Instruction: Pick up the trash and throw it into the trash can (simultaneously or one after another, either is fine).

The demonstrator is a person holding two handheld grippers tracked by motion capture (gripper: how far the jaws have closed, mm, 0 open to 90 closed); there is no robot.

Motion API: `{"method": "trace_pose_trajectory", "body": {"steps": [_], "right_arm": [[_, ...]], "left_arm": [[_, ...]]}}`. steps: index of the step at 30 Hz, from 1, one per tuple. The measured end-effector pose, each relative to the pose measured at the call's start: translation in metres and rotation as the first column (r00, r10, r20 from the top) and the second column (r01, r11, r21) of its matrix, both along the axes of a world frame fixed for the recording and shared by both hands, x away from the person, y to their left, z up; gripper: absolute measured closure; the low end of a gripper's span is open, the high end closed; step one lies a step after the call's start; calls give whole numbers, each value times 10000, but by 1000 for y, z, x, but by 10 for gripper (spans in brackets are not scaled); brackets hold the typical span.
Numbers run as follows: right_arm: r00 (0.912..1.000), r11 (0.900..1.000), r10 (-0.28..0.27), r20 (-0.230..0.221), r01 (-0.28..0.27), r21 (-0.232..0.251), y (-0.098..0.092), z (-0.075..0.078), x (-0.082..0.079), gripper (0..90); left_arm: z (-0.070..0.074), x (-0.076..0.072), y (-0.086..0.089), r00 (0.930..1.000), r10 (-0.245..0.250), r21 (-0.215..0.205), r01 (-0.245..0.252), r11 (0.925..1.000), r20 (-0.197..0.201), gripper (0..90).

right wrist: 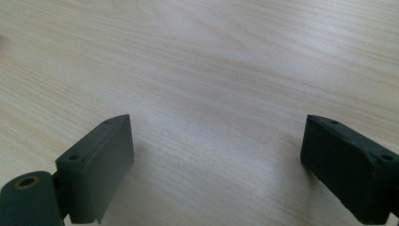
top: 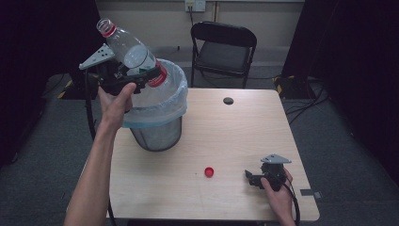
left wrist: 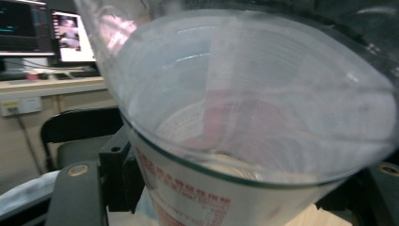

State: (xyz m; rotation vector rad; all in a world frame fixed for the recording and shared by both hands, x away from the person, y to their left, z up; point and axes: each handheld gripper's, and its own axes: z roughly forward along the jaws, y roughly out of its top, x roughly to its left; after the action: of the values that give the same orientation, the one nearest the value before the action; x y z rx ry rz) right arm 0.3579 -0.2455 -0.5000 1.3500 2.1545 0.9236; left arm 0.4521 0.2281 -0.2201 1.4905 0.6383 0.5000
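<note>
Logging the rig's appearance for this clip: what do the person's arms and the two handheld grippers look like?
Both forearms are bare, no sleeves or gloves in view. The left gripper and right gripper are black, each topped by a grey three-cornered plate and trailing a black cable. The right gripper's jaws are flat, blocky, dark pads with small screw holes.

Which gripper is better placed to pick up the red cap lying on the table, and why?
The right gripper: it rests open on the table close beside the red cap, while the left gripper is occupied, shut on the bottle above the bin.
</note>
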Motion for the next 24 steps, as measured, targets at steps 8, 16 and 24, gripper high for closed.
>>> {"method": "trace_pose_trajectory", "body": {"steps": [8,16,24], "right_arm": [[10000,10000,-1,0,1,1,0,0,0,91],[10000,10000,-1,-1,1,0,0,0,0,91],[10000,10000,-1,2,1,1,0,0,0,90]], "left_arm": [[-8,6,17,9983,527,45,-526,9986,-253,259],[-18,13,33,9940,902,34,-901,9959,-614,223],[-20,13,36,9933,883,-92,-892,9960,-745,205]]}}
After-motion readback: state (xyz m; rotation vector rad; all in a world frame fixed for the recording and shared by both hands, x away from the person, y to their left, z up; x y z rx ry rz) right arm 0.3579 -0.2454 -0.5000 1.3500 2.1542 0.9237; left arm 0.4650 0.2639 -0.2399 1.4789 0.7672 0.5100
